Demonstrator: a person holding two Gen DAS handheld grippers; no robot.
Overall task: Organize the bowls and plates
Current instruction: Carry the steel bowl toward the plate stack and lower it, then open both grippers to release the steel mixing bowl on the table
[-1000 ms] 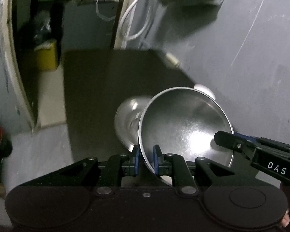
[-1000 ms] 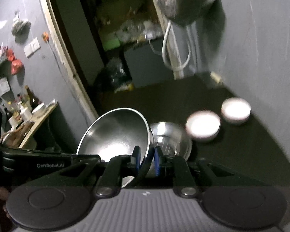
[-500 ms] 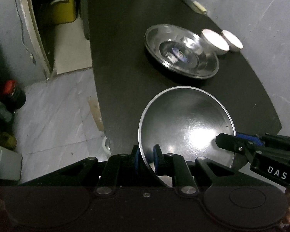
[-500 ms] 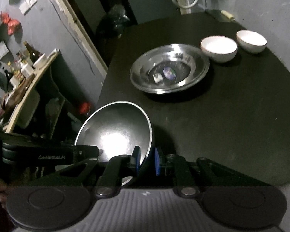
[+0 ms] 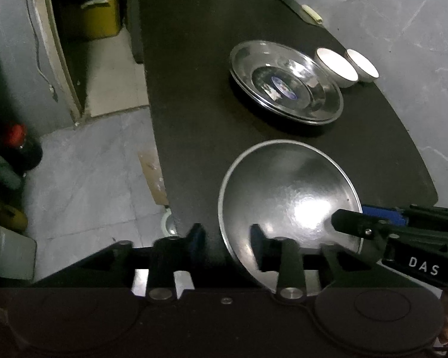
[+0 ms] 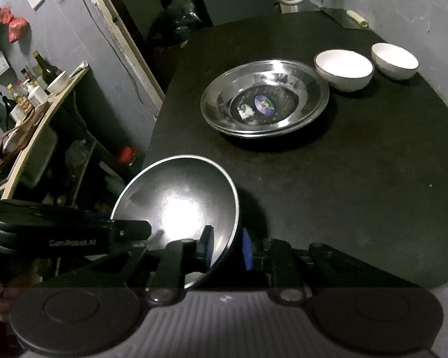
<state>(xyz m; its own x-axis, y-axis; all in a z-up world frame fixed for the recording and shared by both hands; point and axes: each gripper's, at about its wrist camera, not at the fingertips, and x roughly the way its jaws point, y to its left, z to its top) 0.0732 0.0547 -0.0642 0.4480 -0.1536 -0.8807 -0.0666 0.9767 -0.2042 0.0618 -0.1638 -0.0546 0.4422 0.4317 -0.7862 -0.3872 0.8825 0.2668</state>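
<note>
A: What is the biggest thing in front of you?

B: You have the black table [image 5: 194, 89], dark and rounded at the corners, standing against a grey wall [image 5: 403, 15]. Near its far side lies a stack of wide steel plates [image 6: 264, 97], with a small sticker in the middle of the top one.

A: And the task's dish?

B: The steel bowl [image 5: 286, 197] sits at the near edge of the table, tilted, its shiny inside facing you. Its near rim is between both grippers.

A: How do your jaws stand?

B: Your left gripper [image 5: 227, 235] has its jaws spread wide. The bowl's rim passes between the fingers, but the left finger is well apart from it, so it does not pinch. Your right gripper [image 6: 225, 246] has one blue pad inside the rim and one outside, close on both sides. I cannot tell if it really presses the metal.

A: The smaller things?

B: Two white bowls [image 6: 343, 70] stand just beside the plates, next to each other near the wall. A red-capped bottle [image 5: 18, 146] stands on the floor to the left.
</note>
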